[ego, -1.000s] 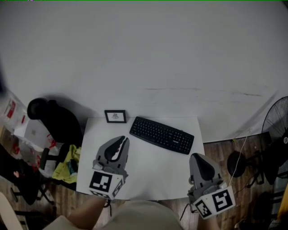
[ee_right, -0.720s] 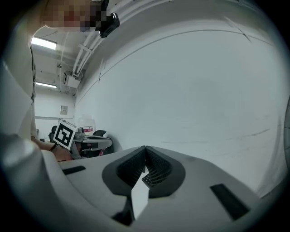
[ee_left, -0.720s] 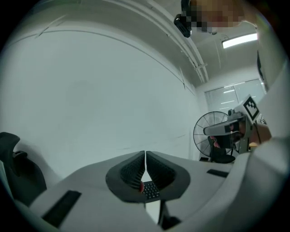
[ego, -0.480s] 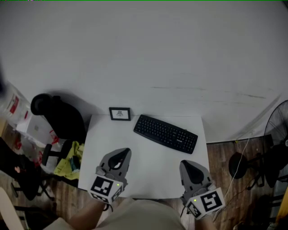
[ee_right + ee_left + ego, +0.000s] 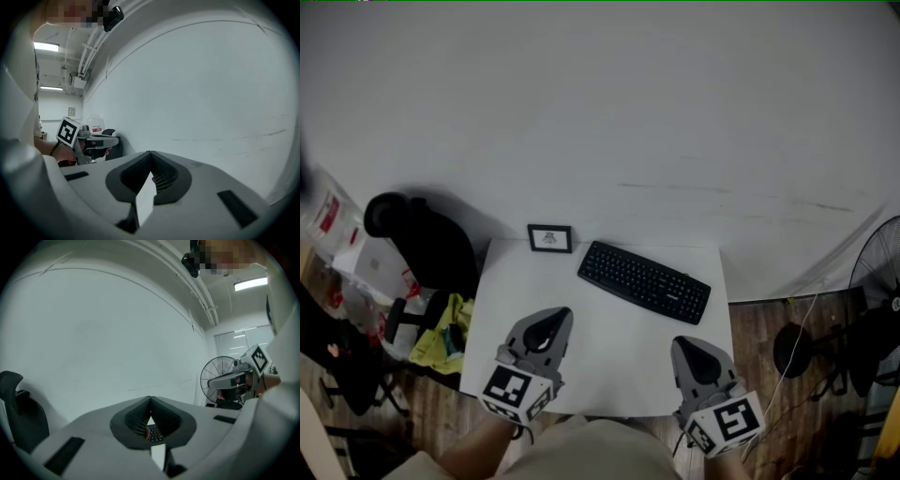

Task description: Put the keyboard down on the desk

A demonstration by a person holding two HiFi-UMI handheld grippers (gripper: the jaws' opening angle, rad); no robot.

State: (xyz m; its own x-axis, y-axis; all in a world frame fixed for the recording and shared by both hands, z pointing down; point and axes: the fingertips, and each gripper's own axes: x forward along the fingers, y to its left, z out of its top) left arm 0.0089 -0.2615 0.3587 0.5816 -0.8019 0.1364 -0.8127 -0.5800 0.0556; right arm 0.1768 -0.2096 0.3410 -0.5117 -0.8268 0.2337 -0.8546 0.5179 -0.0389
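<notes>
Head view: at the far left a black office chair [image 5: 420, 246] stands beside the white desk [image 5: 609, 349], and a yellow-green cloth [image 5: 439, 339] lies near the chair's base. The left gripper [image 5: 555, 319] is over the desk's near left corner, pointing toward the white wall [image 5: 600, 112]. Its jaws are pressed together with nothing between them. In the left gripper view the tips meet, and a sliver of keys shows through the small gap below them.

A small picture frame [image 5: 549, 238] stands at the desk's back edge, left of centre. Just to its right the black keyboard [image 5: 644, 281] lies flat on the desk toward the back right, set at a slant and well apart from both grippers.

The right gripper [image 5: 692, 345] is at the desk's near right corner, its jaws also closed tip to tip and empty. A floor fan [image 5: 877, 272] stands at the far right.
</notes>
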